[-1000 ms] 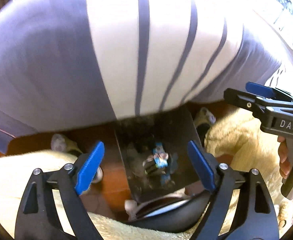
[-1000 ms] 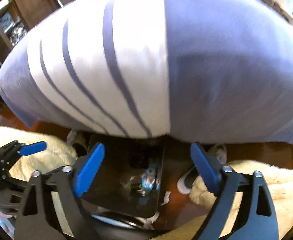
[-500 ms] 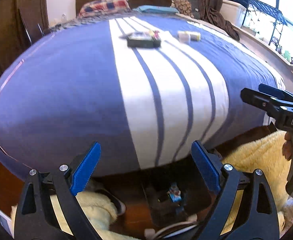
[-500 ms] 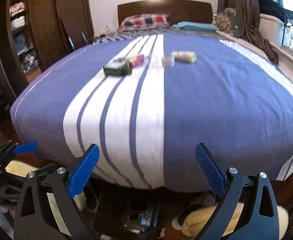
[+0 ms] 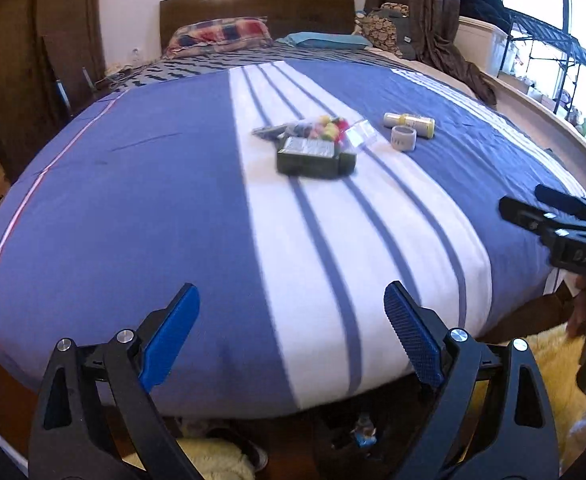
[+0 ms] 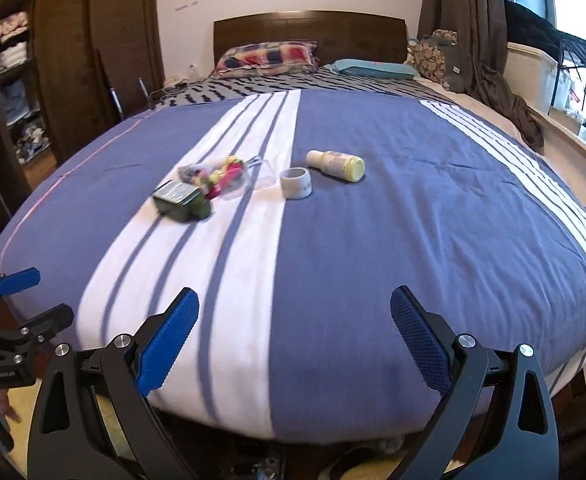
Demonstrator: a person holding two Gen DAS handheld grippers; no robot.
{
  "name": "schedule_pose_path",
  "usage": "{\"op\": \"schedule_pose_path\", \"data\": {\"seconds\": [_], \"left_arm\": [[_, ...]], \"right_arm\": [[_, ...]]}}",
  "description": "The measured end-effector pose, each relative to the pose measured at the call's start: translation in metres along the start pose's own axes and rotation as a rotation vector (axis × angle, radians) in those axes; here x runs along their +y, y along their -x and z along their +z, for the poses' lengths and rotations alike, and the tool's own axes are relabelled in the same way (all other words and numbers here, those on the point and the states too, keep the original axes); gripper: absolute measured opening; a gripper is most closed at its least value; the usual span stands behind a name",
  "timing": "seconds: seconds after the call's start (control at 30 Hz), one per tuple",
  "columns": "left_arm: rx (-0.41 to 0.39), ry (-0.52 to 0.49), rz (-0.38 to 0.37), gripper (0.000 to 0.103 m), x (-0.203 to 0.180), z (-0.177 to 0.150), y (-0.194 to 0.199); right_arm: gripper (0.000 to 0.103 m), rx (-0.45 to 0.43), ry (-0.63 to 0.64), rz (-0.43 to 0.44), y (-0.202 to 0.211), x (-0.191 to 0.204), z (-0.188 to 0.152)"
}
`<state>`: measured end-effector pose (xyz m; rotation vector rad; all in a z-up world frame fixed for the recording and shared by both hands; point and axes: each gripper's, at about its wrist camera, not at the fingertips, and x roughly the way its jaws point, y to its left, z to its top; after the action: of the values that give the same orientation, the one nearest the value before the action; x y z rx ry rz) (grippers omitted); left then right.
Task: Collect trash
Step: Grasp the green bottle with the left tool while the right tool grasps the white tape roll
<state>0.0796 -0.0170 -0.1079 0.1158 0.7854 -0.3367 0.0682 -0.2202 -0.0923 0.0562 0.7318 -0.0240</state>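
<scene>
On the blue-and-white striped bed [image 6: 413,240], well beyond both spread, empty grippers [image 5: 291,336] [image 6: 293,336]: dark green box [image 6: 179,200], clear candy wrapper [image 6: 221,178], yellow bottle [image 6: 337,165]; nearer than before.

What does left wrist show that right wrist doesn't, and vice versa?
Only left wrist: the right gripper from the side at the frame's right edge, and a yellow rug below it.

Only right wrist: the left gripper at the left edge, and shelves of folded clothes.

Both: the striped bedspread carrying a dark green box, a clear candy bag, a tape roll and a yellow bottle, plus the plaid pillow and headboard. Both grippers are open and empty.
</scene>
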Motion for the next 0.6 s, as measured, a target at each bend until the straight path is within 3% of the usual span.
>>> {"op": "schedule_pose_path", "data": {"seconds": [0.33, 0.6], "left_arm": [[0.076, -0.025, -0.026, 0.089, -0.007, 0.047, -0.086], [0.094, -0.032, -0.053, 0.089, -0.01, 0.078, -0.124]], "right_arm": [[0.097, 0.105, -0.053, 0.005, -0.082, -0.011, 0.038], [0.094, 0.131, -0.068, 0.007, -0.124, -0.015, 0.068]]}}
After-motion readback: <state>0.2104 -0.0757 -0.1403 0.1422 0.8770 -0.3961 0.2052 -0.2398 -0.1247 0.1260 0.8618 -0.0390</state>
